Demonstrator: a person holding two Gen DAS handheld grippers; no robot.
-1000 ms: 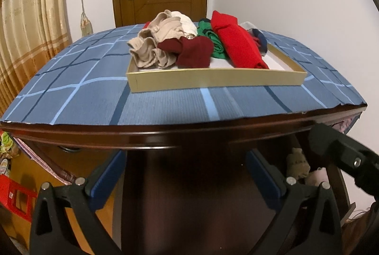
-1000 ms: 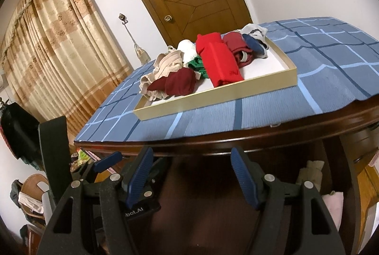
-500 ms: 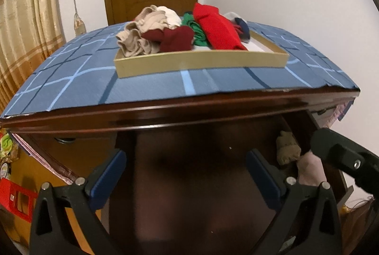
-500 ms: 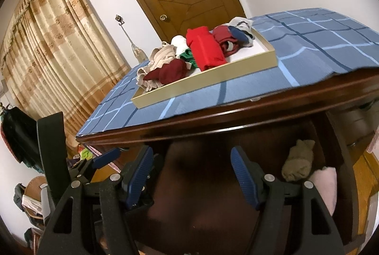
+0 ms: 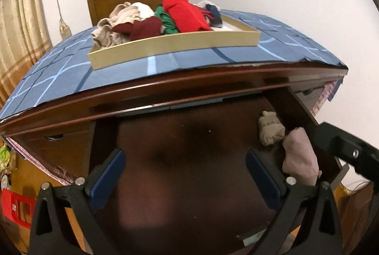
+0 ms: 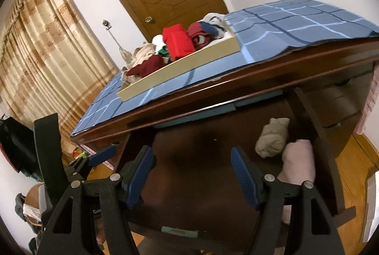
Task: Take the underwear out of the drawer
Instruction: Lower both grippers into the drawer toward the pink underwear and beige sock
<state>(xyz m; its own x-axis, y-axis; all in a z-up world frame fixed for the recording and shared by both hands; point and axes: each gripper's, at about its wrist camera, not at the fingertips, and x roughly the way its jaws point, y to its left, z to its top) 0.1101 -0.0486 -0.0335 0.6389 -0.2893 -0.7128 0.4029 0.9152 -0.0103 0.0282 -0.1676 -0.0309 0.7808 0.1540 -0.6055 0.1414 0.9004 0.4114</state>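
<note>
Two soft rolled garments, beige roll [image 6: 272, 138] beside pink roll [image 6: 298, 165], in dark wooden drawer [image 6: 201, 148]; left gripper [image 5: 184, 174], right gripper [image 6: 194, 172] spread, empty.

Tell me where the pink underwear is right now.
The pink underwear lies in the open drawer at its right side, touching the beige roll behind it, just right of the open right gripper.

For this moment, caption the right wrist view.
Open right gripper above the open drawer holding beige and pink underwear.

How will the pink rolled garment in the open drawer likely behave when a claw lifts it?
The pink rolled garment looks like soft cloth, so it is probably light and floppy. Only loosely rolled, it may unroll and dangle. Touching the beige bundle, it might drag that along.
</note>
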